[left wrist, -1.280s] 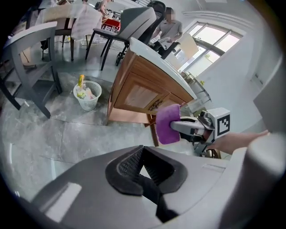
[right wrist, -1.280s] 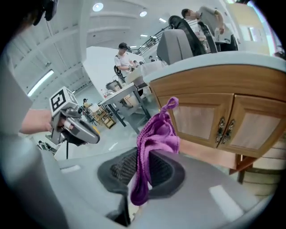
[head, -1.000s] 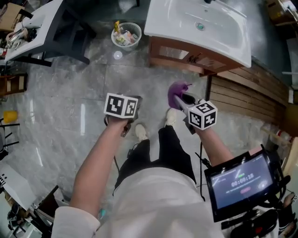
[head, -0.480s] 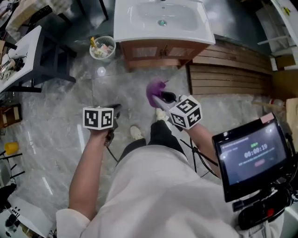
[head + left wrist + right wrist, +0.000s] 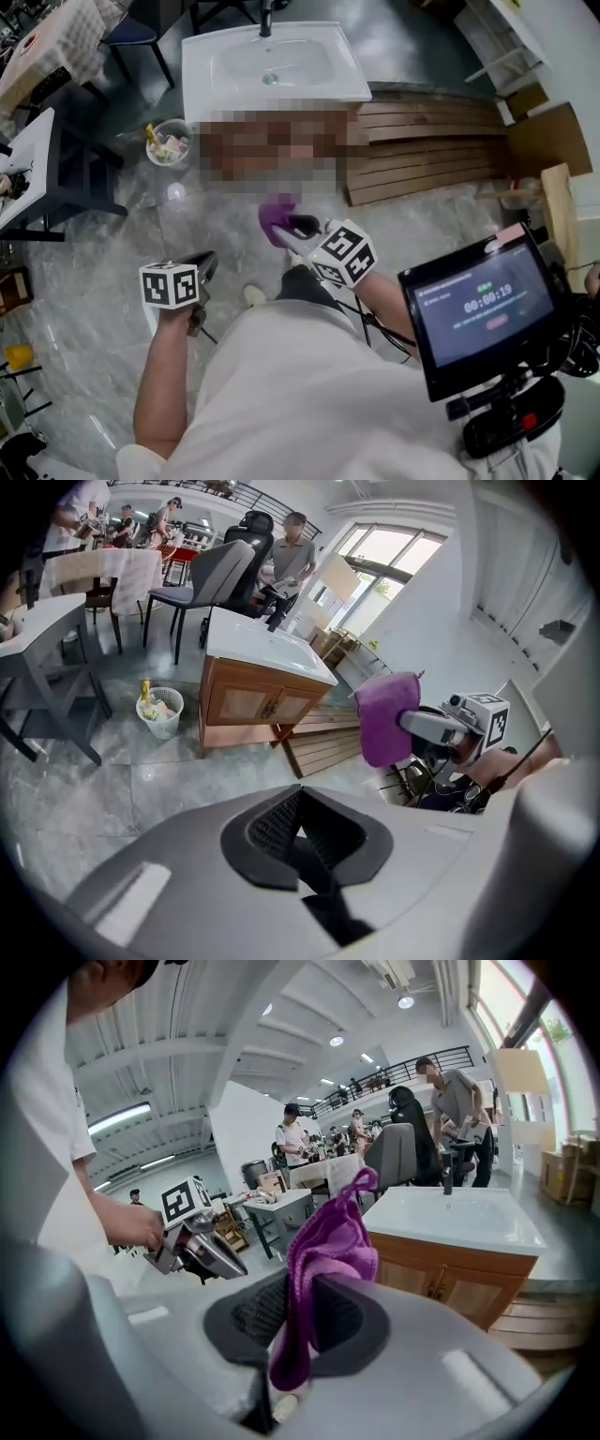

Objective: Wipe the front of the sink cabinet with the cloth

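The wooden sink cabinet (image 5: 255, 701) with a white basin top (image 5: 272, 58) stands ahead on the floor; its front cannot be made out in the head view. My right gripper (image 5: 289, 226) is shut on a purple cloth (image 5: 274, 216), held in the air short of the cabinet. In the right gripper view the cloth (image 5: 330, 1237) hangs pinched between the jaws of the right gripper (image 5: 298, 1321), with the cabinet doors (image 5: 450, 1283) beyond. My left gripper (image 5: 201, 269) hangs lower left, shut on nothing (image 5: 302, 834), apart from the cabinet.
A white waste basket (image 5: 167, 142) with rubbish stands left of the cabinet. Stacked wooden slats (image 5: 427, 141) lie to its right, with cardboard (image 5: 551, 137) further right. A white desk (image 5: 26, 173) and chairs are at the left. People stand behind the sink (image 5: 291, 560).
The head view has swung, so the sink now sits upper left of centre. Both grippers shifted down and left in view; the right one kept hold of the cloth.
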Demonstrator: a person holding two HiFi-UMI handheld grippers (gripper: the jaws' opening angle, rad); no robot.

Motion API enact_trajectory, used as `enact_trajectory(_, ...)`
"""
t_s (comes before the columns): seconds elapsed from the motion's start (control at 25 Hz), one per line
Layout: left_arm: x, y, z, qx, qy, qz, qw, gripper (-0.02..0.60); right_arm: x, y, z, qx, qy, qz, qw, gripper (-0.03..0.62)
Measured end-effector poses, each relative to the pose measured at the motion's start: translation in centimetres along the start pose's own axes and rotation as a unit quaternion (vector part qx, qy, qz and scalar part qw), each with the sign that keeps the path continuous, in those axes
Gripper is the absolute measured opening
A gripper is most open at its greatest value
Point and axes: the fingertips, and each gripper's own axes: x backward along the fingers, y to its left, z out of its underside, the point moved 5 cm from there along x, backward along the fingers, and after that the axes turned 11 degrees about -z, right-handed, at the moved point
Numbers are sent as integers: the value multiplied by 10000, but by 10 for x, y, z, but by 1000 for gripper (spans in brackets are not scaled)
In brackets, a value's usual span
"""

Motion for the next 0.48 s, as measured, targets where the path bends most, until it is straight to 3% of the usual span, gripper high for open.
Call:
enact_trajectory(0.16,19,-11,16,-71,-142,79,9998,6,14,32,-2,189,-53,51,9998,55)
enact_trajectory(0.48,17,-15,12,-147,-188,134,9996,6,17,36,-8,341,-129,75,9993,55)
